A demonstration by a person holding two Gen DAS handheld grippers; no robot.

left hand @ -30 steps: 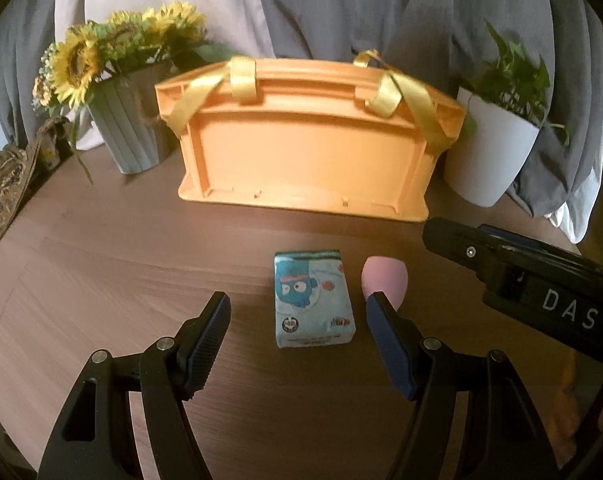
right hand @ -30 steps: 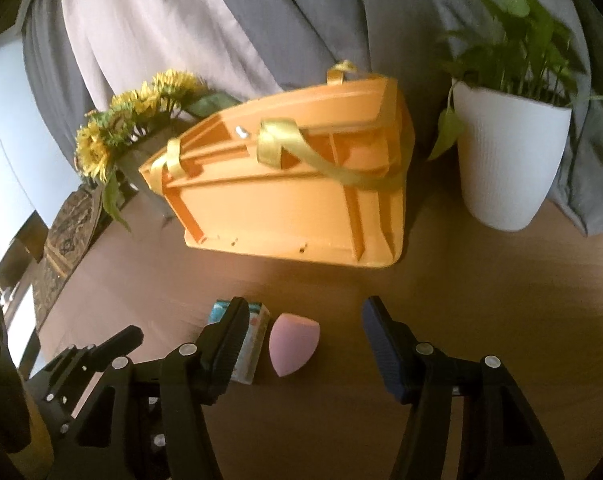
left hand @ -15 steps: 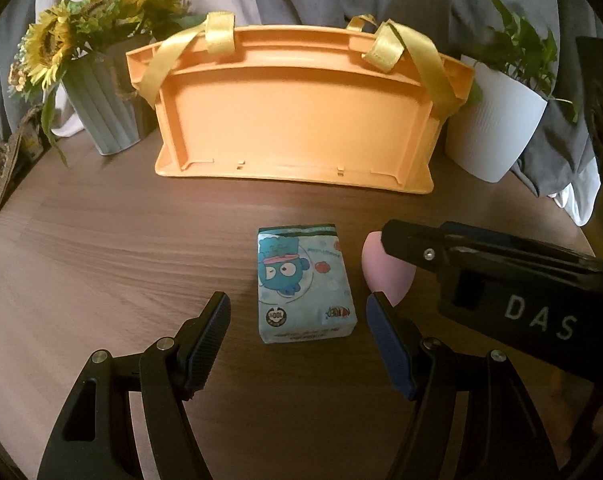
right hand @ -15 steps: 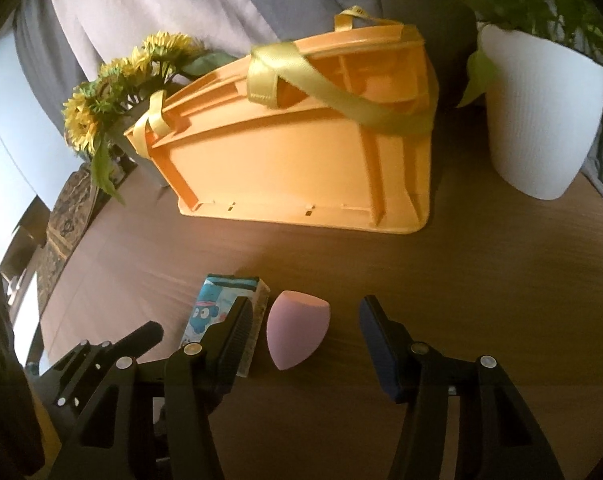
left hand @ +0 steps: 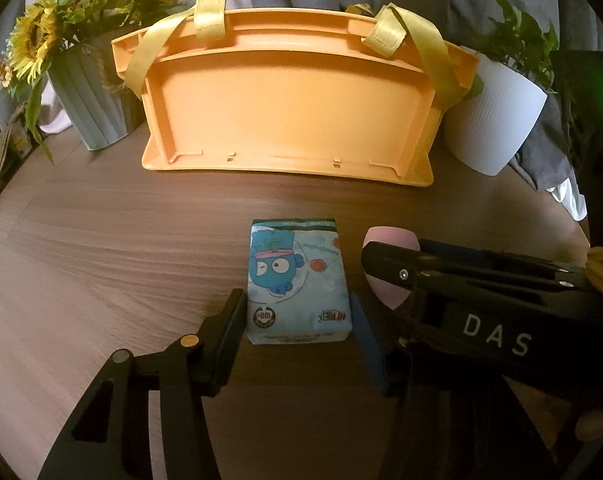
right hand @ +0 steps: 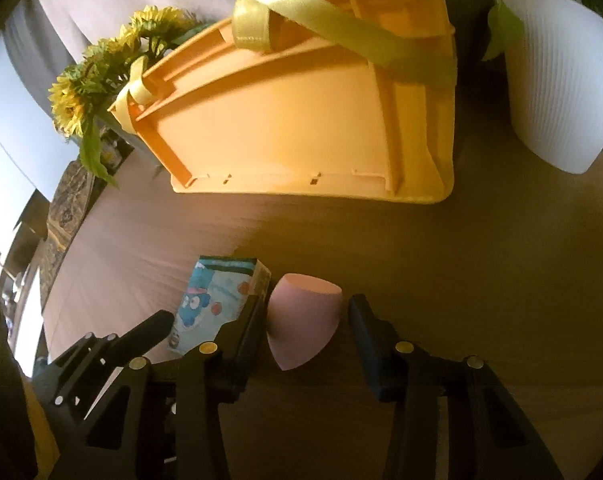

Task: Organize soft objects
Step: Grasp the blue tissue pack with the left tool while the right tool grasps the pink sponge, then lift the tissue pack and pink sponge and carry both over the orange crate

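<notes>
A blue tissue pack (left hand: 297, 280) with a cartoon fish lies flat on the wooden table (left hand: 101, 260). My left gripper (left hand: 299, 316) straddles its near end. Its jaws are closing, and each pad stands a hair off the pack's sides. Right of the pack lies a pink egg-shaped sponge (right hand: 303, 316). My right gripper (right hand: 307, 320) is closing around it: the left pad touches the sponge, while the right pad stands a little apart. In the left wrist view the right gripper's finger (left hand: 385, 264) covers part of the sponge (left hand: 385, 240).
An orange plastic basket (left hand: 289, 108) with yellow strap handles stands behind the two objects. A grey vase of sunflowers (left hand: 89, 100) is at its left and a white pot with a green plant (left hand: 493, 120) at its right. Grey and white cloth hangs behind.
Both grippers have sunk toward the table and their jaws have narrowed, the left around the tissue pack and the right around the sponge. The two objects have not moved.
</notes>
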